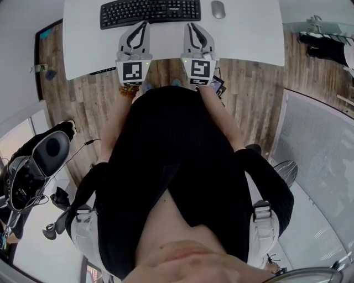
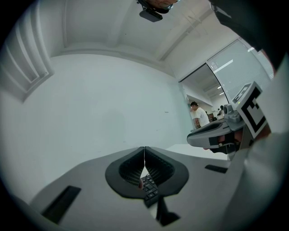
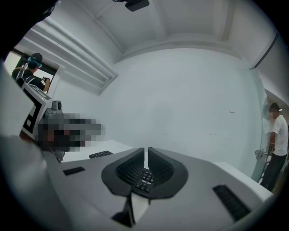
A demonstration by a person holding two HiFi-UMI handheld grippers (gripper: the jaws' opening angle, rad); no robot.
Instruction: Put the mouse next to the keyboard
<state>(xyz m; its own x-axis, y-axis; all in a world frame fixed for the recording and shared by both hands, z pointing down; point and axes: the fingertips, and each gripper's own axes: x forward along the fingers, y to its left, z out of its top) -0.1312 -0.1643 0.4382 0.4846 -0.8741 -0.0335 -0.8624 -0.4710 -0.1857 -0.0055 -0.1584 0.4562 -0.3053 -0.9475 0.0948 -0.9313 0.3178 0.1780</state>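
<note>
A black keyboard [image 1: 150, 12] lies at the far side of the white table [image 1: 249, 41]. A grey mouse [image 1: 218, 9] rests just right of it, a small gap between them. My left gripper [image 1: 145, 23] is shut and empty, its tips at the keyboard's near edge. My right gripper [image 1: 188, 24] is likewise shut and empty, pointing at the keyboard's near right corner. Both are held level over the table's near half. In the left gripper view the jaws [image 2: 144, 151] meet, with keys [image 2: 150, 187] seen through them. The right gripper view shows its tips [image 3: 146, 151] together over keys [image 3: 144, 181].
The table's near edge lies just beyond the marker cubes [image 1: 133, 72]. A slim black remote [image 1: 103, 71] sits at that edge on the left. Wooden floor surrounds the table. A glass partition [image 1: 318, 143] stands to the right, and a person [image 3: 273, 144] stands in the background.
</note>
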